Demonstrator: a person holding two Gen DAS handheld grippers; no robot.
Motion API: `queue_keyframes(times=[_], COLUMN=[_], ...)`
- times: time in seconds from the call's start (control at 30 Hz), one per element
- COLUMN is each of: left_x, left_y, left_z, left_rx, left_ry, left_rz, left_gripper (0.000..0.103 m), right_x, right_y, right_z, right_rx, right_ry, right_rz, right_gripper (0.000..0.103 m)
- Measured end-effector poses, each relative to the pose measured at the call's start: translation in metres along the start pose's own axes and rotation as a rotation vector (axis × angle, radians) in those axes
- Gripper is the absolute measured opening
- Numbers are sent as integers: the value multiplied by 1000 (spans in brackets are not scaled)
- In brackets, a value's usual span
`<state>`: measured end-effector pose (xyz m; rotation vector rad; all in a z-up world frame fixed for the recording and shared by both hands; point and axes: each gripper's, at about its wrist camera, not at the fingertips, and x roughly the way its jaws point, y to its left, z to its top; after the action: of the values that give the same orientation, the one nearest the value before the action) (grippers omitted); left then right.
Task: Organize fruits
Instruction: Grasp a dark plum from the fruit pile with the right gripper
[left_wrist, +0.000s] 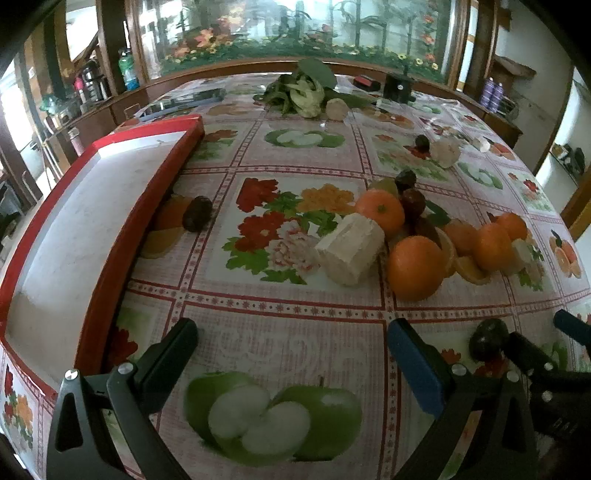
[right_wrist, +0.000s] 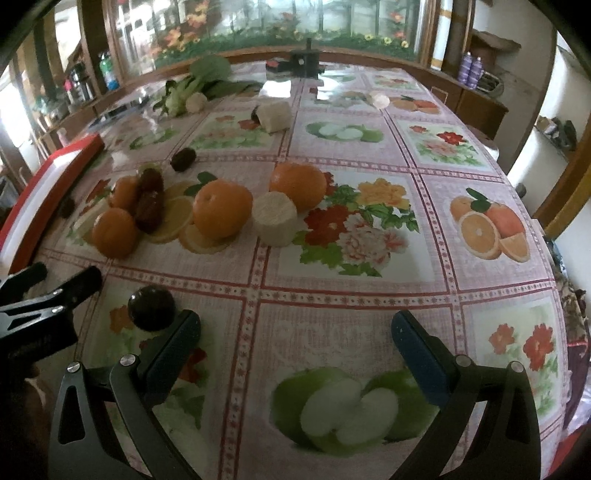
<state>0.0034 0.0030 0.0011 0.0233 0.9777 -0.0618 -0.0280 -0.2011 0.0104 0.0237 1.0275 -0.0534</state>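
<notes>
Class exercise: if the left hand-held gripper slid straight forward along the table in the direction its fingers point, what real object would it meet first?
Most likely the white block. The left hand-held gripper, jaws open, has only bare tablecloth directly ahead before it. The large orange sits just right of that line; depth is hard to judge through the fisheye.

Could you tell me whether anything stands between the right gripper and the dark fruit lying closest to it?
Nothing visible does. The dark fruit lies on bare tablecloth just ahead of the open right gripper, beside its left finger. The left gripper, also open, hovers close on the fruit's other side, so the two could crowd each other.
</notes>
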Motion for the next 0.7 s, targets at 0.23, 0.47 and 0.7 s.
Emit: queue_keyframes(times=[0.23,0.47,0.7], left_x=[-5,-33,-42], left_y=[9,32,42], left_z=[-3,-6,-17], left_rx=[45,71,122], left_ry=[27,-26,6], left_rz=[-24,-71,-113], left_gripper=[103,103,103], right_x=[-14,-34,-19], right_y=[-17,-4,45], right_z=[-3,2,4], right_rx=[13,6,-100], right_ry=[25,-12,38], right_rz=[36,162,245], right_gripper=[103,103,81])
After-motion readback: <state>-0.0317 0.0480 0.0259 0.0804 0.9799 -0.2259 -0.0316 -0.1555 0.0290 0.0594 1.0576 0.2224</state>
